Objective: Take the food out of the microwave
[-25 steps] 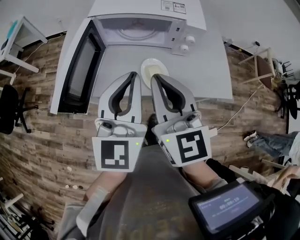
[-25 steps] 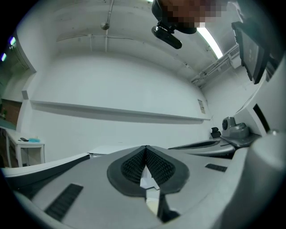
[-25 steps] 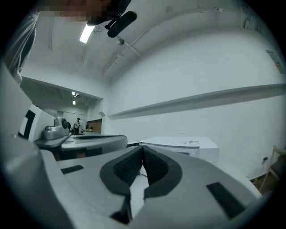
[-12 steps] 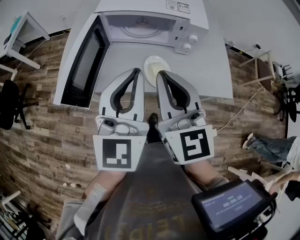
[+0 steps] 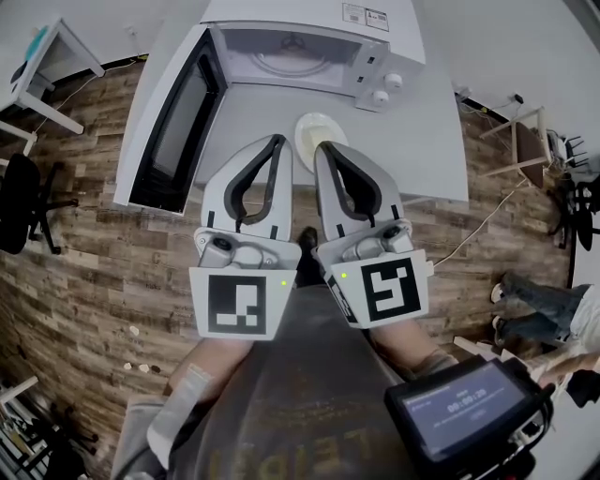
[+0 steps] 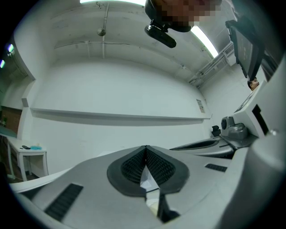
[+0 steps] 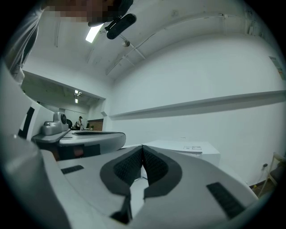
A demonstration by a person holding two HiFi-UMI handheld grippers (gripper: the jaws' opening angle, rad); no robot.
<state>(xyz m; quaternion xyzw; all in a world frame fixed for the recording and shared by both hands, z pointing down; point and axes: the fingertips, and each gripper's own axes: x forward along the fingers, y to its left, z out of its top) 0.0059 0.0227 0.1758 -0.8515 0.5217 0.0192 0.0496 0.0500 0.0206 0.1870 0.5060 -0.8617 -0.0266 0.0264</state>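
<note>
From the head view we see the microwave point(image 5: 309, 21) at the far edge of the white table point(image 5: 433, 141). Its door point(image 5: 173, 120) is swung wide open to the left and juts out past the table's left edge over the wooden floor point(image 5: 89, 281). The glass turntable point(image 5: 291, 58) shows in the open cavity, with two knobs point(image 5: 394, 82) to its right. The plate of food point(image 5: 315, 129) sits on the table in front of the microwave, below the control panel side and about midway between the microwave's front and the table's near edge. It is round and lies flat, pale cream on top, so we make out no long axis or heading. Both grippers are held level side by side over the near edge. The left gripper point(image 5: 279, 140) lies between the door and the plate, and the right gripper point(image 5: 322, 147) has its tip overlapping the plate's near rim; we cannot tell whether it touches. Each gripper view shows jaws pressed together with nothing between them. A black office chair point(image 5: 19, 211) and a small white stand point(image 5: 42, 66) are at the left. A wooden chair point(image 5: 525, 131), a cable point(image 5: 478, 220) and a person's legs point(image 5: 530, 300) are at the right, and a screen device point(image 5: 466, 411) is at lower right.
</note>
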